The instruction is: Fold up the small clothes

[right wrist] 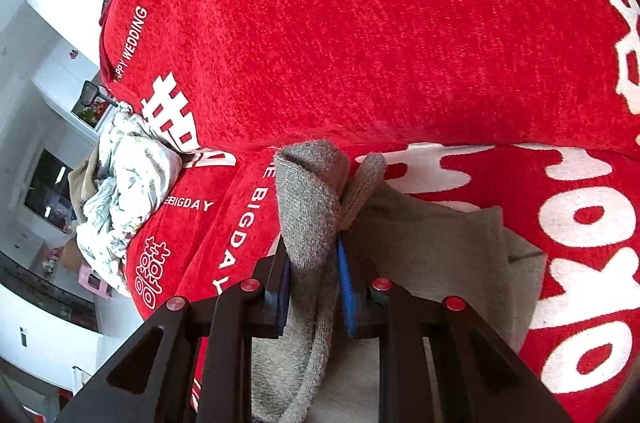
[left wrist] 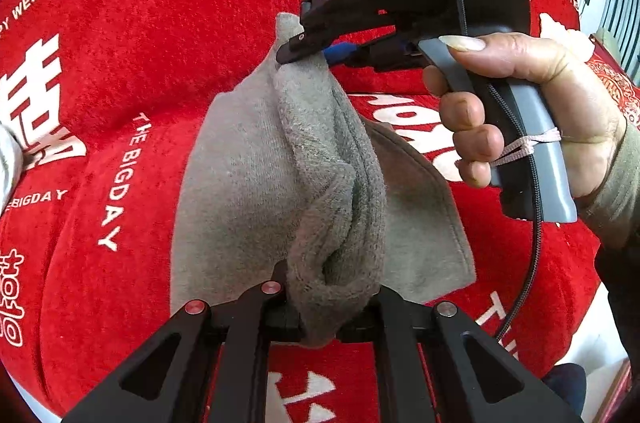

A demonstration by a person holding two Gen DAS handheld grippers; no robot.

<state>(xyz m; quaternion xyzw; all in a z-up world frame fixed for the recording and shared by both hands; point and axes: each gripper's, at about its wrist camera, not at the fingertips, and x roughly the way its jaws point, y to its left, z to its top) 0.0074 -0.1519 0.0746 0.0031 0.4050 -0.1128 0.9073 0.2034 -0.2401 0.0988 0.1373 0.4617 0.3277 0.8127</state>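
L wrist view, near edge: the left gripper (left wrist: 332, 319) is sitting at 6 o'clock w/ its jaws pinched nearly together, biting a bunched fold of the grey garment (left wrist: 256, 183). The cloth is wedging up between the black fingers and spilling out toward 12, so the pinched bit is right at the tips, not deep in the throat. From there the fabric is rising as a thick rolled ridge through the centre, w/ a flatter panel spreading to 9 and another flap lying at 4 on the red cover (left wrist: 120, 43).

Further out, approx 1 o'clock, the right gripper (left wrist: 298, 49) is clamping the far end of the same ridge; a corner of cloth is poking above its tips. A hand (left wrist: 540, 111) is wrapping the grey handle at 3.

R wrist view: right gripper (right wrist: 316, 279) is at 6 o'clock, jaws a little apart and closed on the garment (right wrist: 308, 199) – blue pads (right wrist: 346, 287) are pressing either side of a folded band, which is running down thru the gap toward the camera and standing up past the tips to 12, topped by a rounded cuff-like end. More of it is lying flat at 4.

Beyond, red cover (right wrist: 380, 43) w/ white lettering is filling the bkgd; a crumpled white patterned cloth (right wrist: 124, 183) is sitting at 9, well apart from the garment.
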